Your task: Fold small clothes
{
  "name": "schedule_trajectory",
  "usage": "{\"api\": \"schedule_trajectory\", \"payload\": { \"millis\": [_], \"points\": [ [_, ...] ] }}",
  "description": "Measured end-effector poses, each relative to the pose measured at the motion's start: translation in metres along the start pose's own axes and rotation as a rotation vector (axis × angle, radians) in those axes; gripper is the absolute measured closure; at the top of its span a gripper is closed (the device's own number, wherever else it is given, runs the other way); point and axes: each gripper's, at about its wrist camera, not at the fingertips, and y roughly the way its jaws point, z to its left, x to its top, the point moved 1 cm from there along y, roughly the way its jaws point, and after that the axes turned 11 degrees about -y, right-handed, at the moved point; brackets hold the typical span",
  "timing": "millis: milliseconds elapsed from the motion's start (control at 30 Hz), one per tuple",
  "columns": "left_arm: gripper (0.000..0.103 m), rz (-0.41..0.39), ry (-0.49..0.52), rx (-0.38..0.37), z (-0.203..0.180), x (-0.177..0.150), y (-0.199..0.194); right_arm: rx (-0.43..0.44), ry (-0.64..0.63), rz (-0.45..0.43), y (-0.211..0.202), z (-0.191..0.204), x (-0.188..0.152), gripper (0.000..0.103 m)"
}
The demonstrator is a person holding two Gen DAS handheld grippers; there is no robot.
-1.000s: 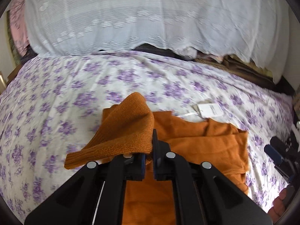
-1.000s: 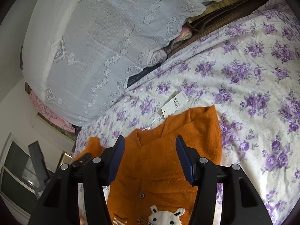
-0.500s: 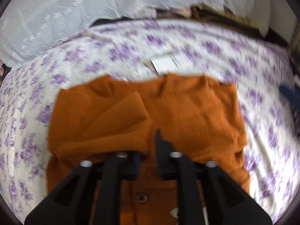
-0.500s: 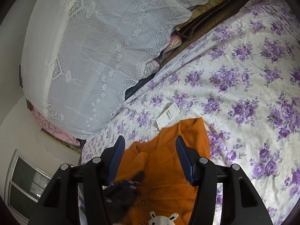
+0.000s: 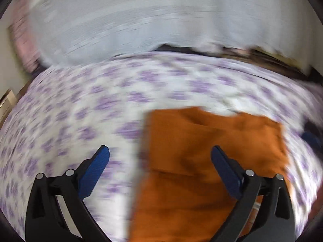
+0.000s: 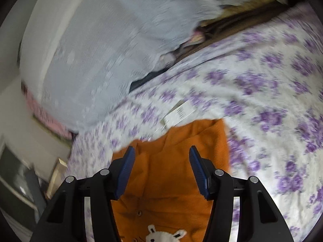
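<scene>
Across the lower left of the left wrist view, our left tongs (image 5: 159, 157) stand spread wide with nothing between the pads; the jaws have just been opening, and the sleeve they pinched a second ago now lies folded over the orange cardigan (image 5: 201, 161). We read that as one sleeve fold done. That cardigan sits to the right of centre in this view, on the flowered bedsheet (image 5: 80, 111), with its left edge running straight up the frame, so only the right pad (image 5: 224, 167) hangs over cloth and the other over bare sheet.

Lower centre of the right wrist view, our right tongs (image 6: 160, 171) are half spread and hold nothing; the cardigan's collar and buttoned front lie directly beneath them. A paper tag (image 6: 179, 113) lies just beyond the collar.

Judgement: the garment's long axis runs from collar toward us, and its unfolded side lies nearer the right tongs, so the next fold falls to them.
</scene>
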Motion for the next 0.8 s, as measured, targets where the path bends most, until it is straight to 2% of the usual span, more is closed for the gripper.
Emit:
{"api": "schedule_trajectory", "payload": {
  "millis": [100,167,300,333,367,400,467,600,633,667,700,733,767,800],
  "points": [
    [0.005,0.05,-0.06,0.066,0.029,0.01,0.031,0.002,-0.157,0.054,0.018,0.041,-0.017,0.046],
    [0.005,0.086,-0.073,0.095,0.04,0.01,0.053,-0.008,-0.309,0.091,0.031,0.075,-0.035,0.046],
    [0.005,0.179,-0.101,0.104,0.055,-0.001,0.098,-0.083,-0.625,0.124,0.05,0.137,-0.075,0.047],
    [0.005,0.204,-0.1,0.105,0.057,-0.006,0.108,-0.083,-0.625,0.124,0.05,0.137,-0.075,0.047],
    [0.005,0.212,-0.073,0.131,0.055,-0.011,0.117,-0.119,-0.707,0.121,0.055,0.15,-0.084,0.047],
    [0.004,0.2,-0.035,0.16,0.05,-0.014,0.12,-0.119,-0.707,0.121,0.055,0.15,-0.084,0.047],
    [0.004,0.167,0.027,0.194,0.04,-0.014,0.119,-0.175,-0.786,0.143,0.069,0.159,-0.09,0.047],
    [0.004,0.188,0.002,0.166,0.045,-0.013,0.121,-0.244,-0.861,0.194,0.101,0.169,-0.09,0.049],
    [0.004,0.192,-0.005,0.158,0.047,-0.012,0.122,-0.266,-0.87,0.205,0.109,0.169,-0.09,0.063],
    [0.004,0.191,-0.005,0.158,0.049,-0.012,0.122,-0.279,-0.87,0.214,0.113,0.167,-0.089,0.088],
    [0.004,0.188,0.0,0.16,0.049,-0.012,0.121,-0.29,-0.846,0.215,0.116,0.164,-0.084,0.097],
    [0.004,0.185,0.005,0.164,0.048,-0.012,0.122,-0.29,-0.846,0.215,0.116,0.164,-0.084,0.097],
    [0.004,0.183,0.008,0.165,0.048,-0.012,0.122,-0.275,-0.727,0.151,0.101,0.148,-0.067,0.097],
    [0.004,0.183,0.007,0.163,0.047,-0.012,0.121,-0.27,-0.658,0.127,0.091,0.137,-0.06,0.097]
  ]
}}
